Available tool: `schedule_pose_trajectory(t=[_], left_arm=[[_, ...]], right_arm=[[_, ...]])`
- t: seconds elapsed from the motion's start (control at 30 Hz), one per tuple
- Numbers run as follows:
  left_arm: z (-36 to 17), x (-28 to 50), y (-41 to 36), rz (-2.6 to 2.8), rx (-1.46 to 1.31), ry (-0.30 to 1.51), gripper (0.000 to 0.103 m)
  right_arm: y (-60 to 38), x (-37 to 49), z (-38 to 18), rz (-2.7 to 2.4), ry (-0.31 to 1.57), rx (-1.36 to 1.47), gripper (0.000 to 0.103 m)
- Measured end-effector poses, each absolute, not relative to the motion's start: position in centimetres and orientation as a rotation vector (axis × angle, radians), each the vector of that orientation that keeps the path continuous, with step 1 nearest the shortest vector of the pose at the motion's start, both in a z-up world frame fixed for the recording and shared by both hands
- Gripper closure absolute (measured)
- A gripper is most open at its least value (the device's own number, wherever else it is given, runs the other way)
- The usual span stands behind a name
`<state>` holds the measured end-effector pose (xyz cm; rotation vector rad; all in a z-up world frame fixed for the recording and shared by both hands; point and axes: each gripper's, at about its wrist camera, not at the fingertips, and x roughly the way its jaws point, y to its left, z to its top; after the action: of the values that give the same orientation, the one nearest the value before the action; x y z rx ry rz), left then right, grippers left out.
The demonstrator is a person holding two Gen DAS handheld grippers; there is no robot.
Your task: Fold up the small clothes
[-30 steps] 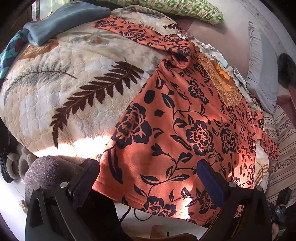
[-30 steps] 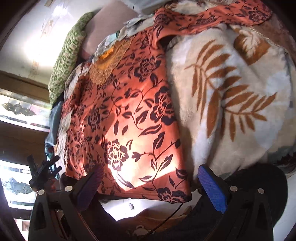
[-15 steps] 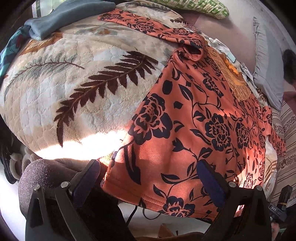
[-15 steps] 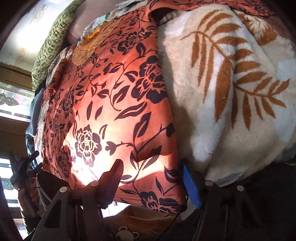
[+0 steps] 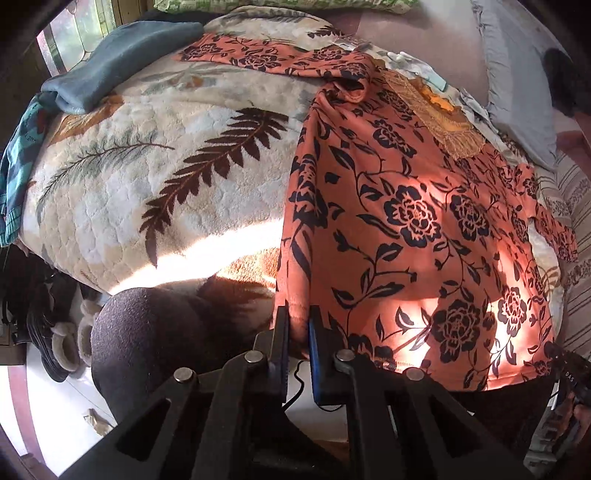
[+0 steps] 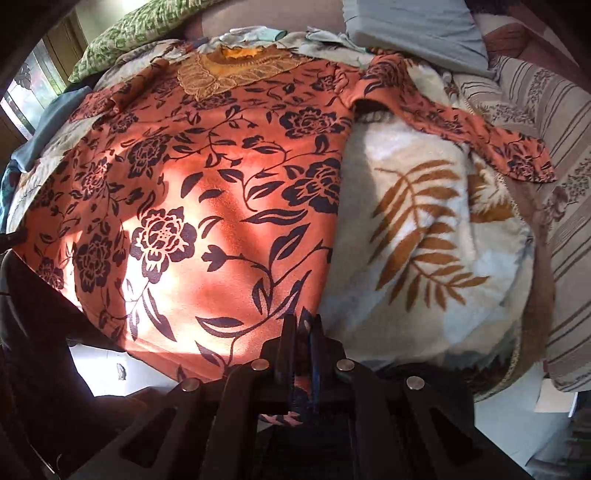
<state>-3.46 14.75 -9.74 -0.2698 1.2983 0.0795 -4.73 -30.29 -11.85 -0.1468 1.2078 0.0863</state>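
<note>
An orange top with a black flower print (image 5: 413,229) (image 6: 207,206) lies spread flat on a cream blanket with leaf patterns (image 5: 147,177) (image 6: 424,240), sleeves out to both sides and a gold lace neckline (image 6: 229,74) at the far end. My left gripper (image 5: 298,317) is shut on the hem's left corner, the cloth pinched between its pads. My right gripper (image 6: 303,328) is shut on the hem's right corner, a strip of cloth showing between its fingers. The left side edge is pulled into a ridge rising from the blanket.
A folded blue-grey garment (image 5: 110,66) lies at the blanket's far left. A green patterned pillow (image 6: 140,33) and a grey pillow (image 6: 413,29) sit behind the top. Striped bedding (image 6: 546,192) runs along the right. Slippers (image 5: 70,339) lie on the floor.
Both grippers went from wide open to shut, each clamping a bottom corner of the top. The hem has lifted slightly and the right view has rolled upright.
</note>
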Motion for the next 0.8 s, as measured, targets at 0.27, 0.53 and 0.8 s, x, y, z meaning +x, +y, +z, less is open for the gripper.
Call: schedule_pose_trajectory(t=[0.27, 0.53, 0.8], left_arm=[[-10.1, -2.1, 16.6, 0.146, -0.317, 1.309, 0.073], [-5.2, 3.3, 11.6, 0.020, -0.314, 1.014, 0.013], [-7.9, 4.8, 7.2, -0.046, -0.270, 1.081, 0.013]], right_arm=[[-33.4, -4.0, -16.4, 0.177, 1.334, 0.138, 0.094], [-47.0, 3.6, -7.4, -0.136, 0.847, 0.561, 0.014], [-61.2, 13.4, -10.8, -0.478, 0.685, 0.833, 0.015]])
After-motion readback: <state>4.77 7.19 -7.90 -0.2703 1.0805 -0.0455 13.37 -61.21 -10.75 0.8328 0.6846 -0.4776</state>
